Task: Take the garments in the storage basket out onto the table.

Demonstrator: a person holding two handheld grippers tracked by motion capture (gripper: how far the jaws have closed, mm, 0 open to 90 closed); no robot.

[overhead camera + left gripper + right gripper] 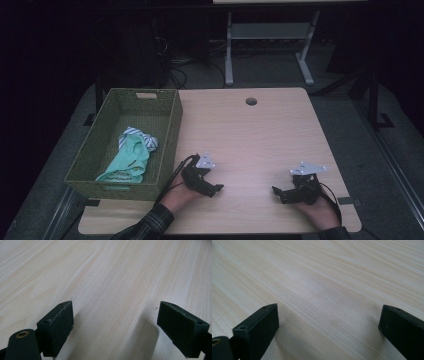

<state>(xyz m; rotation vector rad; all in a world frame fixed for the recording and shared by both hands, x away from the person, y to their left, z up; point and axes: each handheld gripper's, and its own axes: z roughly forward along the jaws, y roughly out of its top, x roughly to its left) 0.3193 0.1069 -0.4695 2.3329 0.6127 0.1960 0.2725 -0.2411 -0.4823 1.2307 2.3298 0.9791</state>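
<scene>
Left tool [212,187] and right tool [281,194] low on wooden surface [250,135], both released, nothing between jaws. Clothes [131,155] inside green basket [170,135], near left tool.

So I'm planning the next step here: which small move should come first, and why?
Probably swing the left gripper left and up over the rim of the green basket toward the mint cloth. Both grippers rest on the bare table with jaws wide apart and nothing between them, the right gripper farther off. The cloth in the basket is the nearest thing to handle.
</scene>
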